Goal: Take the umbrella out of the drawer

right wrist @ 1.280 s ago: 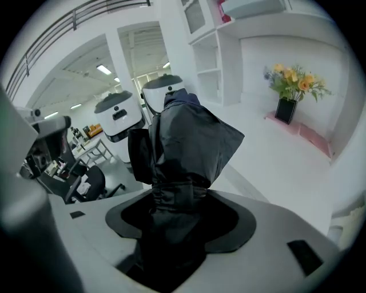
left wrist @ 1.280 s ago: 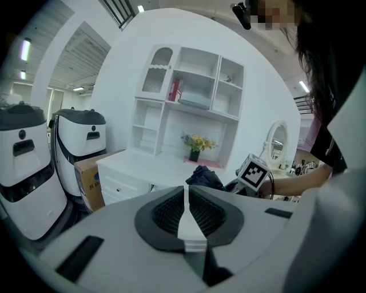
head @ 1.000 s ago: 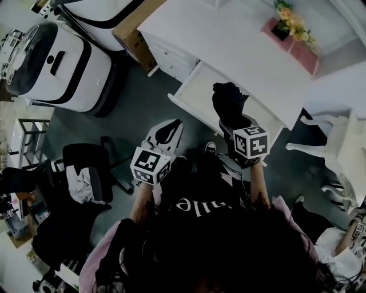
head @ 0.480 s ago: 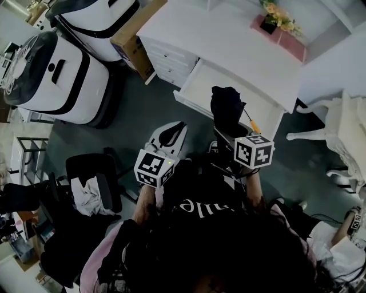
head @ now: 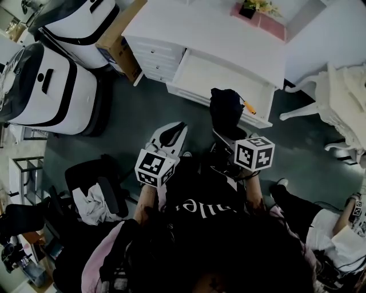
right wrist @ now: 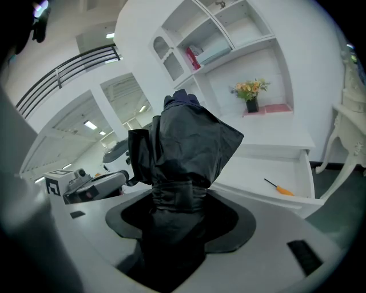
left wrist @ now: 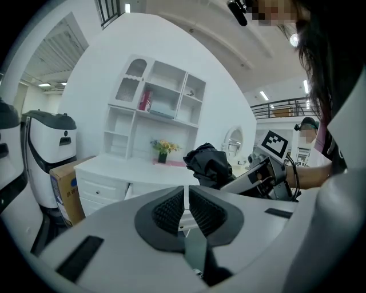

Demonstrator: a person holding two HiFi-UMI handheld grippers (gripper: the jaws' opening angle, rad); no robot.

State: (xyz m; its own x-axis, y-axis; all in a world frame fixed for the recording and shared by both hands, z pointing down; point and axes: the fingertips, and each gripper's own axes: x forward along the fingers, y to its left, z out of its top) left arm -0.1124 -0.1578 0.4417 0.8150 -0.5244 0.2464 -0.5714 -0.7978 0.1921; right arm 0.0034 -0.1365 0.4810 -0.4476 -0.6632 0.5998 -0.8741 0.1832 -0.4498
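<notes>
A folded black umbrella (right wrist: 183, 149) stands upright between the jaws of my right gripper (right wrist: 174, 220), which is shut on its lower end. In the head view the umbrella (head: 226, 110) hangs over the front edge of the open white drawer (head: 197, 74), above the dark floor. My right gripper (head: 227, 136) is below it. My left gripper (head: 176, 127) is held to the left, short of the drawer. Its jaws are together with nothing between them (left wrist: 186, 209). The umbrella (left wrist: 209, 163) shows just beyond them.
An orange-handled screwdriver (head: 249, 107) lies in the drawer's right end (right wrist: 278, 187). The white desk (head: 189, 28) carries a flower pot (head: 250, 8). White machines (head: 46, 80) and a cardboard box (head: 117, 43) stand at the left, a white chair (head: 337, 97) at the right, a black office chair (head: 94, 189) behind.
My right gripper has drawn the umbrella back from over the drawer's inside to its front edge. The desk has shifted up in the view. The left gripper has kept its place.
</notes>
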